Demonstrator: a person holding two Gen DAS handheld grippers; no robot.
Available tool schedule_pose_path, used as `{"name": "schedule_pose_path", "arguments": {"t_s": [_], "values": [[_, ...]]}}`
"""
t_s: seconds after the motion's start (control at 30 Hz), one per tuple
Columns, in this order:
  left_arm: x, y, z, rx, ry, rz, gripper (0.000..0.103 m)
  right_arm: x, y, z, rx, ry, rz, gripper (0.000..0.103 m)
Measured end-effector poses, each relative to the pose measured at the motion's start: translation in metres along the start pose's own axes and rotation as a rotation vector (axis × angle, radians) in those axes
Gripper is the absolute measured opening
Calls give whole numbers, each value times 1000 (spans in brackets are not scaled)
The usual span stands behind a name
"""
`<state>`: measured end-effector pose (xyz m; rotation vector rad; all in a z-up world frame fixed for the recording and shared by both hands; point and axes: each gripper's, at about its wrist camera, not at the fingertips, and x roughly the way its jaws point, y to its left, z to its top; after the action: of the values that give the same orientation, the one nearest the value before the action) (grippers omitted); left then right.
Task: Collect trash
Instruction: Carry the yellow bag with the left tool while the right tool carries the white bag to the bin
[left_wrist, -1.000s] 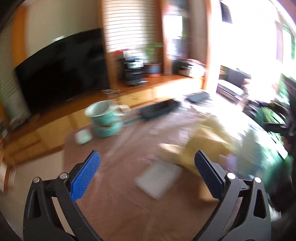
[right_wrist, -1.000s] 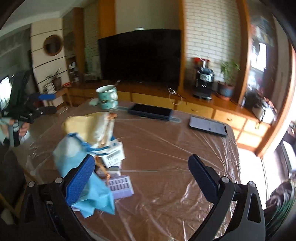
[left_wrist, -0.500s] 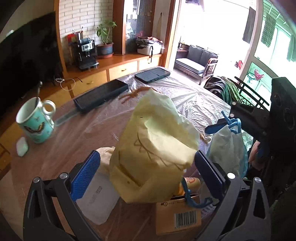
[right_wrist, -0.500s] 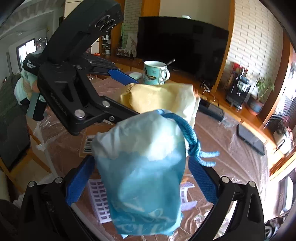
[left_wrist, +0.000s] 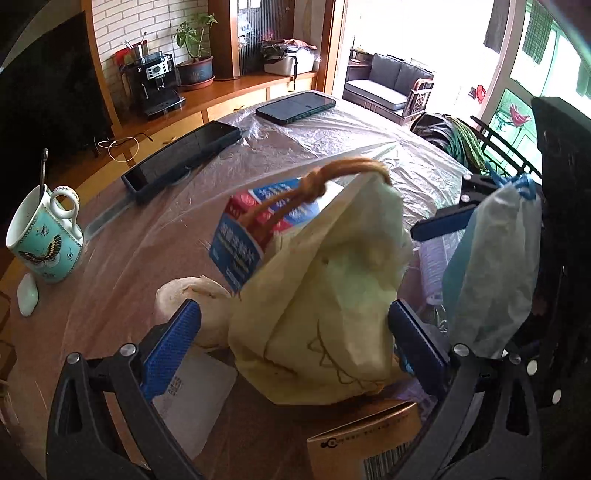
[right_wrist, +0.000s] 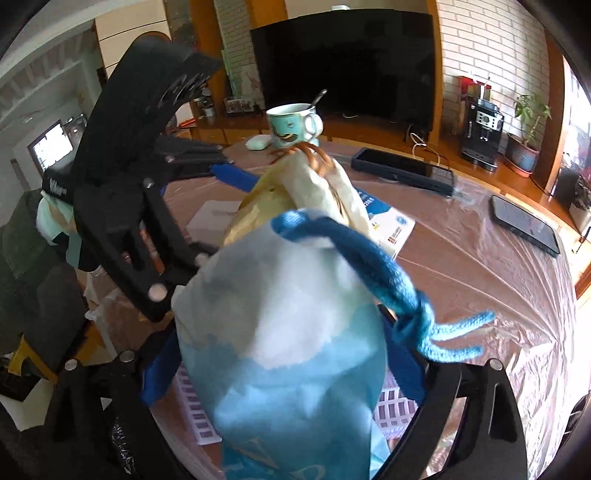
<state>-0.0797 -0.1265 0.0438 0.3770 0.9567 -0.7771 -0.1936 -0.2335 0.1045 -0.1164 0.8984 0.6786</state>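
A yellow paper bag (left_wrist: 321, 317) with a brown rope handle stands on the plastic-covered table (left_wrist: 332, 140). My left gripper (left_wrist: 293, 321) is open astride it, with a gap on the left side. A light blue drawstring bag (right_wrist: 280, 354) fills the space between the fingers of my right gripper (right_wrist: 282, 373). Its jaws are closing, the pads sit at the bag's sides, and I see no squeeze. From the left wrist view, the blue bag (left_wrist: 491, 266) stands just right of the yellow one. The left gripper's frame (right_wrist: 147, 206) looms close on the left.
Around the bags lie a blue-and-red box (left_wrist: 240, 236), crumpled white paper (left_wrist: 184, 295), a white card (left_wrist: 195, 398), a brown barcoded carton (left_wrist: 369, 439) and a purple blister pack (right_wrist: 195, 417). A teal mug (left_wrist: 44, 240) with a spoon and two dark tablets (left_wrist: 184, 155) sit farther back.
Both grippers have dropped and closed in on the pile. The left swung from the TV side onto the yellow bag. The right now straddles the blue bag.
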Motion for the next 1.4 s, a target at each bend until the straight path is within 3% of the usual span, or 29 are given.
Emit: {"name": "schedule_pose_path", "arguments": {"t_s": [0.13,0.2,0.33,0.43,0.5,0.57,0.6,0.67,0.83,0.93,1.07,1.4], "values": [[5,-9,1,44,17,27,101,-5,-17,-3,53,0,-15,93],[5,-12,4,62,11,24,94,-9,-28,-6,88,-4,-22,93],[10,-17,9,87,20,32,93,-12,-50,-17,133,18,-85,93],[15,-17,12,88,27,33,93,-13,-59,-20,147,14,-100,97],[17,-15,14,73,26,16,88,-14,-62,-20,161,5,-103,97],[18,-13,15,60,24,-1,79,-16,-66,-19,185,-13,-80,89],[17,-13,15,56,24,-10,77,-17,-68,-19,207,-22,-34,70],[15,-15,13,56,17,-20,72,-18,-73,-19,245,-38,1,65],[4,-14,12,-2,-33,-20,59,-32,-76,-17,277,-100,8,60],[-5,-13,9,-51,-70,-82,58,-40,-75,-18,294,-135,14,57],[-19,-16,3,-87,-109,-77,58,-43,-80,-18,331,-157,35,55],[-67,-14,-1,-230,-294,-70,58,-53,-73,-5,371,-208,49,49]]}}
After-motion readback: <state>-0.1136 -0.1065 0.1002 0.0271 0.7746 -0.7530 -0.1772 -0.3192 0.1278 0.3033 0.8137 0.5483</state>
